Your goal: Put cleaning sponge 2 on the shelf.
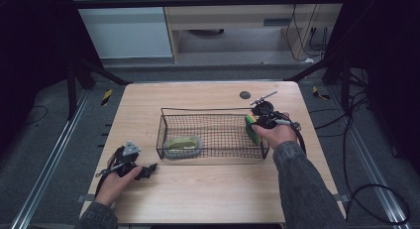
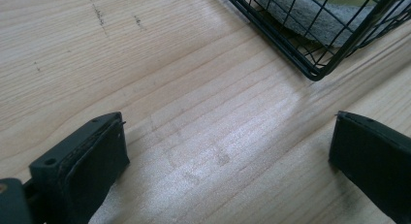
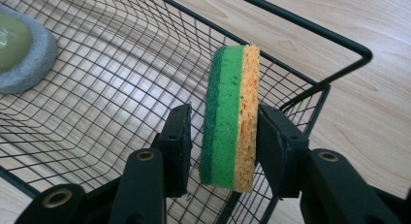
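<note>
A green and yellow sponge [image 3: 230,112] stands on edge between the jaws of my right gripper [image 3: 223,132], which is shut on it. In the high view this sponge [image 1: 252,130] hangs at the right end of a black wire basket [image 1: 208,110], with my right gripper [image 1: 254,125] reaching in from the right. A grey pad with a pale green top [image 1: 182,145] lies at the basket's left end. My left gripper [image 1: 148,170] rests near the table's front left, open, with bare wood between its jaws [image 2: 228,151]. The basket's corner [image 2: 310,71] lies just ahead of it.
The wooden table [image 1: 208,189] has free room in front of the basket and to its left. A small dark round disc [image 1: 245,95] sits behind the basket. Beyond the far edge are metal frame bars and grey floor with cables.
</note>
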Demonstrator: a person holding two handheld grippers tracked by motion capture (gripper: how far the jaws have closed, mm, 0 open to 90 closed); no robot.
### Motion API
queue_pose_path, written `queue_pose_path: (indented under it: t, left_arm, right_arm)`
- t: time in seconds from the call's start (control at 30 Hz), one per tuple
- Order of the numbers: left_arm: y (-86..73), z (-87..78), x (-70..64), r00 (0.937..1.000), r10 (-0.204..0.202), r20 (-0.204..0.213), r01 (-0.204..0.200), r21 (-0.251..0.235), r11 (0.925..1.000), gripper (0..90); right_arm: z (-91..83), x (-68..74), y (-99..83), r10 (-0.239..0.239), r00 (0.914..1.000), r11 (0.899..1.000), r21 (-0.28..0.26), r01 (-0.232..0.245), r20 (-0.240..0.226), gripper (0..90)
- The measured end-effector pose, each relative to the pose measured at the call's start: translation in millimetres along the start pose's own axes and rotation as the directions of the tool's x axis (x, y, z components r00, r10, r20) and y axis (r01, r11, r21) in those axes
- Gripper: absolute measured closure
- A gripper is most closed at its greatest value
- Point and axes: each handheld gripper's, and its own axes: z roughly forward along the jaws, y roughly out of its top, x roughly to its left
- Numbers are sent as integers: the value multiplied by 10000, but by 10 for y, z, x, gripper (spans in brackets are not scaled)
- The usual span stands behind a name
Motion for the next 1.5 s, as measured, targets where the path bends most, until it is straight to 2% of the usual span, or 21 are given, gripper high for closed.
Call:
queue_pose_path:
  t: [0.43, 0.9, 1.37, 1.5]
  left_arm:
    - [1, 1, 0, 10000, -3, 5, 3, -4, 10000, 0]
    - [1, -2, 3, 10000, 47, 9, -47, 36, 10000, 0]
    - [1, -1, 3, 10000, 47, 11, -47, 36, 10000, 0]
    - [1, -1, 3, 10000, 50, 13, -50, 38, 10000, 0]
  right_arm:
    - [59, 208, 56, -322, 9988, 9993, 163, 328, -378, 584]
    - [109, 339, 81, -494, 9964, 9983, 264, 514, -688, 557]
    - [48, 340, 61, -542, 9958, 9985, 16, 545, -743, 512]
    - [26, 327, 37, -328, 9964, 9994, -104, 321, -779, 491]
